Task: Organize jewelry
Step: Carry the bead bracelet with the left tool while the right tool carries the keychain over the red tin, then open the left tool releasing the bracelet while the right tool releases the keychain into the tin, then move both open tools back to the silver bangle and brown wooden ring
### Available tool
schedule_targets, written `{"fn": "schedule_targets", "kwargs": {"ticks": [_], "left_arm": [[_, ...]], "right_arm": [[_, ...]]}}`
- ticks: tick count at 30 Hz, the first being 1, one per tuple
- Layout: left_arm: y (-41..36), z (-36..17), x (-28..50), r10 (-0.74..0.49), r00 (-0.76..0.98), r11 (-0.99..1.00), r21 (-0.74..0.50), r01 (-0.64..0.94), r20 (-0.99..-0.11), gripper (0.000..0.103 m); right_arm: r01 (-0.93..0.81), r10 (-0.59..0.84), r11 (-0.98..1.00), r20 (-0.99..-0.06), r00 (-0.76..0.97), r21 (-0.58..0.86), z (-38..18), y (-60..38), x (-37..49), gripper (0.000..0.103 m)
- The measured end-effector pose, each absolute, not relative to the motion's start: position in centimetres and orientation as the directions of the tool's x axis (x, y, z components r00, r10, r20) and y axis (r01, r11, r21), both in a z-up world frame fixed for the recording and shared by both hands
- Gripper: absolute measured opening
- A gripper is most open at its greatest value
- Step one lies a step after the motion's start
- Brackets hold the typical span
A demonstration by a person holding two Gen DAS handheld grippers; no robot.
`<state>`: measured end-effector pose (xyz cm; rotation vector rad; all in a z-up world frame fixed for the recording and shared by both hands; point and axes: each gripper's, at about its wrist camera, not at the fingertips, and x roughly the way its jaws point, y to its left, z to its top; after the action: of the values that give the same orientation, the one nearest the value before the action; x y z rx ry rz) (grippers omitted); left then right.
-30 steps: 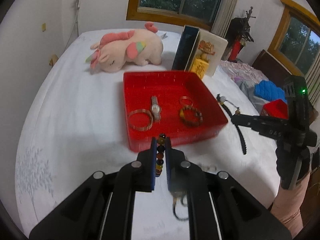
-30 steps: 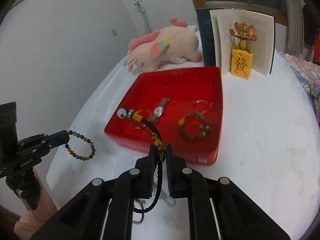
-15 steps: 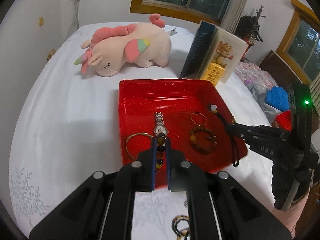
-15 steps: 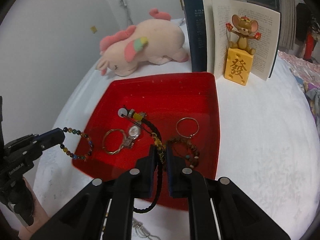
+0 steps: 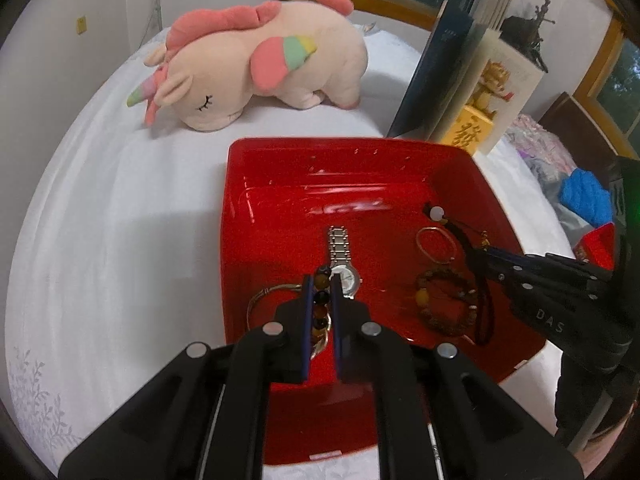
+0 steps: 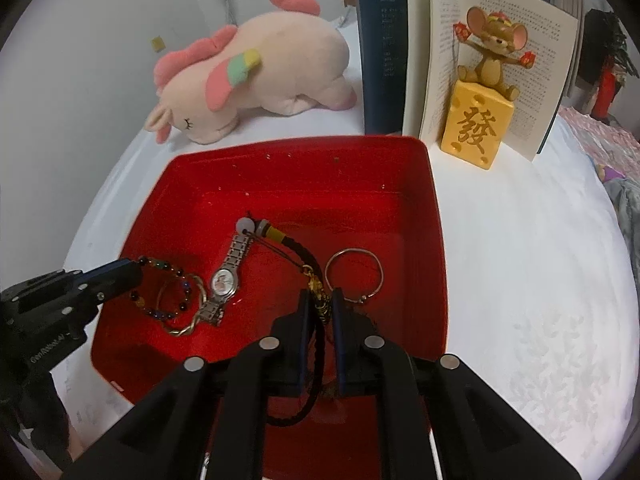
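A red tray (image 5: 236,216) (image 6: 436,240) sits on the white bed. In it lie a silver watch (image 5: 342,256) (image 6: 228,276), a gold bangle (image 5: 256,304) (image 6: 188,326), a thin ring bangle (image 5: 436,244) (image 6: 354,276) and a brown bead bracelet (image 5: 444,304). My left gripper (image 5: 321,280) (image 6: 132,270) is shut on a multicoloured bead bracelet (image 5: 320,300) (image 6: 164,292), held over the tray's near left part. My right gripper (image 6: 320,300) (image 5: 486,250) is shut on a black braided cord bracelet (image 6: 298,248) (image 5: 476,280), held over the tray.
A pink plush unicorn (image 5: 256,68) (image 6: 248,76) lies behind the tray. An open book (image 6: 436,52) (image 5: 452,76) stands at the back right with a mouse figure on a yellow block (image 6: 478,120) (image 5: 470,128). Clothes (image 5: 584,196) lie at the far right.
Both grippers have moved forward from the bed's front edge to over the tray, each still holding its bracelet. The tray fills more of both views.
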<state>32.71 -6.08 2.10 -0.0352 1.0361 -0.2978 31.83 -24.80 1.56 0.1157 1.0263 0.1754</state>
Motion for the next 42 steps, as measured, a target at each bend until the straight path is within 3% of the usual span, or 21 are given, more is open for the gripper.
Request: {"fn": "schedule_targets", "kwargs": {"ticks": [10,12,14,16,18,23,34,42], "left_arm": [[-5.9,0.7,33.9,-0.240,0.451,0.965,-0.164,0.203,-0.860,0.007],[-6.0,0.6,33.8,-0.244,0.445,0.964,-0.165,0.209,-0.862,0.008],[-6.1,0.7,33.7,-0.242,0.447,0.964,-0.161,0.212,-0.861,0.009],[-6.1,0.8,33.6,-0.243,0.447,0.963,-0.160,0.214,-0.861,0.017],[-6.0,1.0,33.4,-0.245,0.453,0.963,-0.161,0.216,-0.857,0.033],[-6.2,1.8,32.5,-0.255,0.469,0.960,-0.161,0.231,-0.846,0.042],[-6.3,3.7,29.1,-0.244,0.521,0.962,-0.137,0.235,-0.818,0.050],[-5.7,5.3,24.4,-0.240,0.580,0.963,-0.114,0.245,-0.779,0.073]], "right_arm": [[-0.086,0.193,0.981,-0.849,0.493,0.173,0.8,-24.8,32.3,0.011],[-0.091,0.192,0.981,-0.844,0.500,0.169,1.0,-24.8,32.2,0.016],[-0.093,0.191,0.982,-0.840,0.508,0.167,1.2,-24.7,32.2,0.027],[-0.098,0.195,0.981,-0.835,0.514,0.169,1.4,-24.7,32.0,0.027],[-0.102,0.210,0.978,-0.832,0.514,0.184,1.6,-24.7,31.9,0.027],[-0.105,0.218,0.976,-0.824,0.522,0.192,2.1,-24.8,31.4,0.027],[-0.102,0.212,0.977,-0.811,0.545,0.187,3.5,-24.9,28.7,0.027],[-0.114,0.222,0.975,-0.792,0.569,0.192,4.6,-25.2,24.5,0.027]]}}
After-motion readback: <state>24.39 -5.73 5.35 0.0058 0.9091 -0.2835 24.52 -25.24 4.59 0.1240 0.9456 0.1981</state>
